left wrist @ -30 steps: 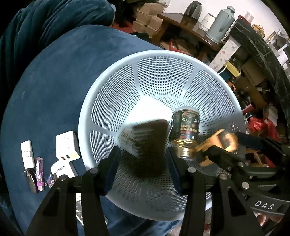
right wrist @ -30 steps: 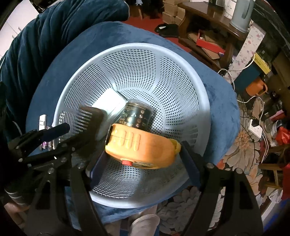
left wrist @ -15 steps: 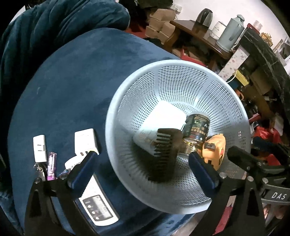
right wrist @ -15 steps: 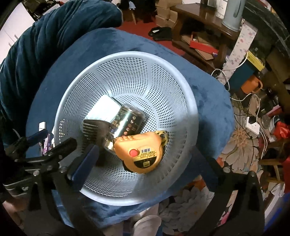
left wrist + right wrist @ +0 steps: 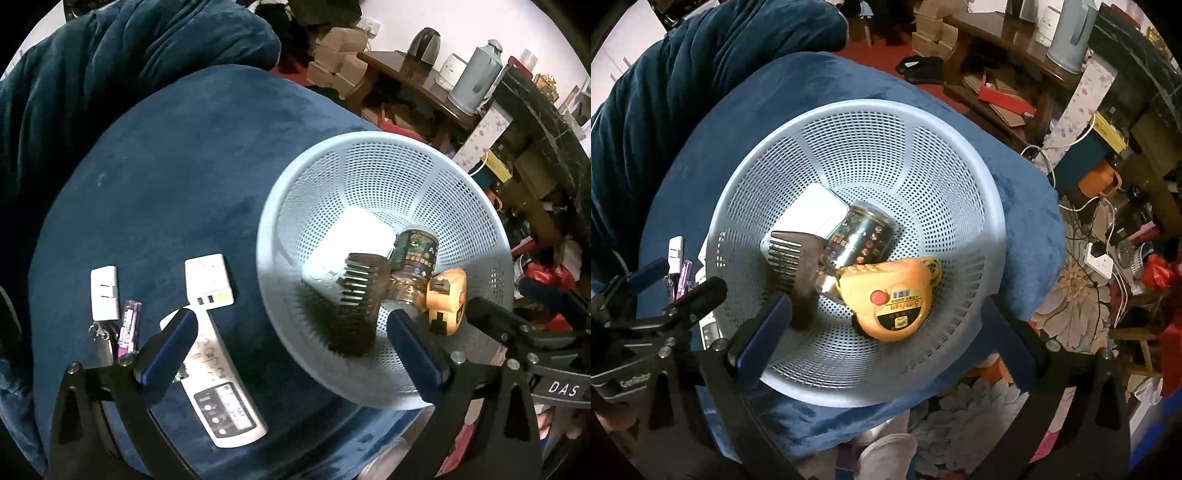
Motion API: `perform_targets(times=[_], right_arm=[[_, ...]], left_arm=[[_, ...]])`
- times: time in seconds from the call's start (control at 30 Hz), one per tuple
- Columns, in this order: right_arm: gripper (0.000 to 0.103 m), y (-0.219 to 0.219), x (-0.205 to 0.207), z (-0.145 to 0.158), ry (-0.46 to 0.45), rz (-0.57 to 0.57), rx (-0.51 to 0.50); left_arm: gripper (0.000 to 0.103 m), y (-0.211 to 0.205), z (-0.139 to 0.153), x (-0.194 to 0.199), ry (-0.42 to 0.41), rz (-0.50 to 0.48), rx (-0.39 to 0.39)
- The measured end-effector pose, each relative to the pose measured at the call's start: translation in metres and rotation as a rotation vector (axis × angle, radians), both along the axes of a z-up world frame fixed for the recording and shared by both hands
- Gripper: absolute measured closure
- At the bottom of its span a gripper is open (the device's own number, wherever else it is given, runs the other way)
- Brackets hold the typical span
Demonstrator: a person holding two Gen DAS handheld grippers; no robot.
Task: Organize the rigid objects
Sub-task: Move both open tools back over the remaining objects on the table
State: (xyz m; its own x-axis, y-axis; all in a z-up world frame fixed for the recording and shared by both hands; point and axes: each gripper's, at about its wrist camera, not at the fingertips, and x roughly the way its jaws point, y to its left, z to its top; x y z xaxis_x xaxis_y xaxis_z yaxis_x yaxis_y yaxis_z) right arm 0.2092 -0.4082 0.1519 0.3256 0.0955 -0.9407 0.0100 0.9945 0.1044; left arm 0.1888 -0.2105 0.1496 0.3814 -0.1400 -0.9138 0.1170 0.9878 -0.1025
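Note:
A light blue perforated basket (image 5: 369, 155) (image 5: 857, 122) sits on a dark blue velvet seat. In it lie a white box (image 5: 351, 236) (image 5: 812, 210), a dark comb (image 5: 362, 295) (image 5: 794, 258), a dark printed can (image 5: 413, 254) (image 5: 860, 232) and an orange tape measure (image 5: 443, 299) (image 5: 890, 299). My left gripper (image 5: 291, 350) is open and empty above the basket's left rim. My right gripper (image 5: 886, 339) is open and empty above the basket's near side. On the seat left of the basket lie a white remote (image 5: 221, 398), a white charger (image 5: 208, 278), a small white plug (image 5: 104, 291) and a purple lighter (image 5: 127, 328).
A dark blue blanket (image 5: 110, 55) is heaped at the back left. A wooden table (image 5: 406, 81) with kettles and a thermos stands behind. The floor at the right (image 5: 1071, 295) is cluttered with cables and a flowered mat.
Both grippers opened and drew back. The comb dropped from the left gripper and the tape measure from the right gripper into the basket. The left gripper shifted left toward the seat.

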Motion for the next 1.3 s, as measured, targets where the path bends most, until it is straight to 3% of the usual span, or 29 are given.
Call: perform_targets(times=[1.3], right_arm=[[0.000,0.124,-0.003,0.005,0.006,0.221,-0.033]], left_arm=[[0.001,0.132,-0.007,-0.037,0.027,0.216,0.002]])
